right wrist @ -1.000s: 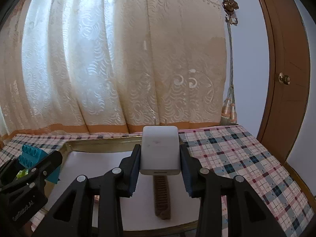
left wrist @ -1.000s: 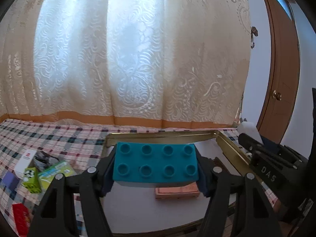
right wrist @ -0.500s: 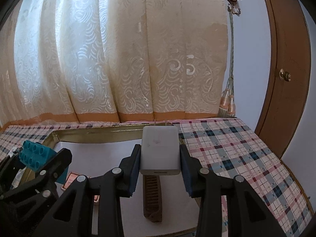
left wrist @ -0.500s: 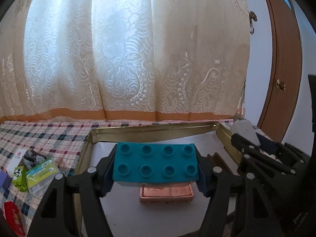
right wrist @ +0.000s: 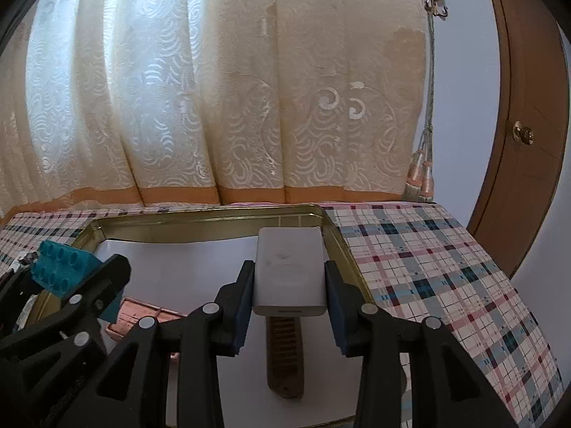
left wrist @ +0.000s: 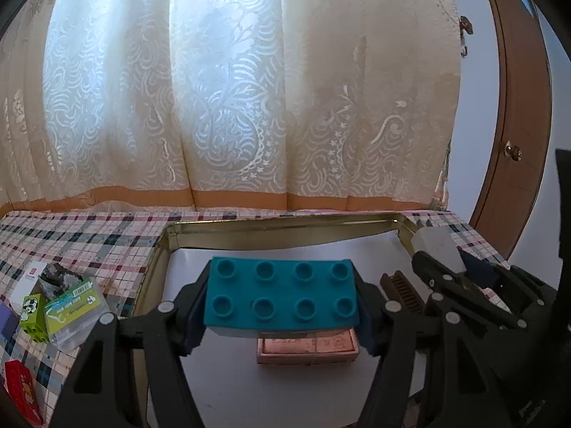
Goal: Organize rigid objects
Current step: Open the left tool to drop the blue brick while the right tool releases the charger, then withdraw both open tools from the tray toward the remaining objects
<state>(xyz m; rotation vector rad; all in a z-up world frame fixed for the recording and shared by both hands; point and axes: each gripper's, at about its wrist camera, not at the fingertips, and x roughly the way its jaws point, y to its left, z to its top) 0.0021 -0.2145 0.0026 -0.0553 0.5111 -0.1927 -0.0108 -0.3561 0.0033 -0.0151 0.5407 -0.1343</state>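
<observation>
My left gripper (left wrist: 282, 303) is shut on a teal studded brick (left wrist: 282, 296), held above a gold-rimmed tray (left wrist: 285, 223) with a white floor. In the right wrist view that brick (right wrist: 62, 267) shows at the left. My right gripper (right wrist: 289, 285) is shut on a white charger block (right wrist: 289, 271), over the tray's (right wrist: 200, 219) right side; the block (left wrist: 437, 248) also appears at the right of the left wrist view. On the tray floor lie a copper-pink flat box (left wrist: 308, 347) and a brown comb (right wrist: 285, 353).
Outside the tray, on the checked tablecloth (right wrist: 428, 267), lie a green brick (left wrist: 32, 312), a clear packet with a green label (left wrist: 73, 312), a white card (left wrist: 28, 281) and a red pack (left wrist: 19, 392). A lace curtain (left wrist: 232, 89) hangs behind; a wooden door (right wrist: 528, 107) stands at right.
Both grippers have come lower and further in over the tray, still holding their objects. More of the tray floor and its far rim shows; the comb and pink box sit nearer.
</observation>
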